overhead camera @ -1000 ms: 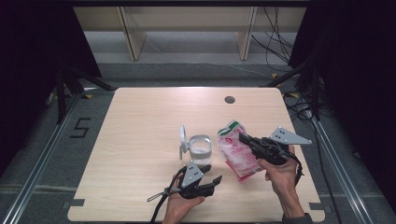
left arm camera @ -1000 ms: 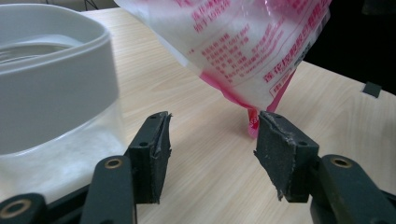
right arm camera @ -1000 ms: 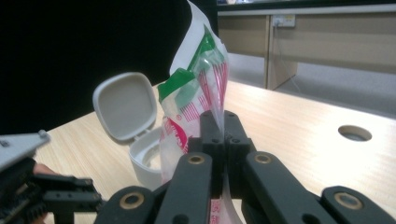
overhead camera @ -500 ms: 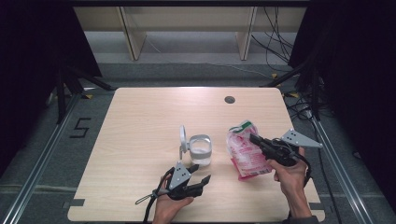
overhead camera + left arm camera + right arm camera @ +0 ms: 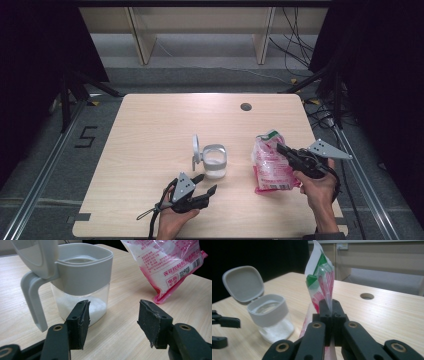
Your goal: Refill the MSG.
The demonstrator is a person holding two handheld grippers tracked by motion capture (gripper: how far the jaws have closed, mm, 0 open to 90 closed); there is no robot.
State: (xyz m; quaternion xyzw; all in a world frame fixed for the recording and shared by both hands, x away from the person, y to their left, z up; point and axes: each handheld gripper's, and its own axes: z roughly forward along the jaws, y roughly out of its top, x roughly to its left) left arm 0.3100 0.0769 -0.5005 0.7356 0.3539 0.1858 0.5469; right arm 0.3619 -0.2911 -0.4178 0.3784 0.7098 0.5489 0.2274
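Because the right gripper [image 5: 331, 308] pinches the bag [image 5: 322, 277] upright by its top, the lidded container [image 5: 82, 277] stays clear ahead of the wide-open left gripper [image 5: 113, 315].

Wooden table [image 5: 150, 130] (round hole [image 5: 245, 106]), floor marking 5 [image 5: 86, 136], cables [image 5: 295, 30]

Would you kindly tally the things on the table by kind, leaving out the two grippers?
Lidded grey container, lid open, white granules inside: 1
Pink-and-white bag, shut in the right gripper: 1
Total: 2
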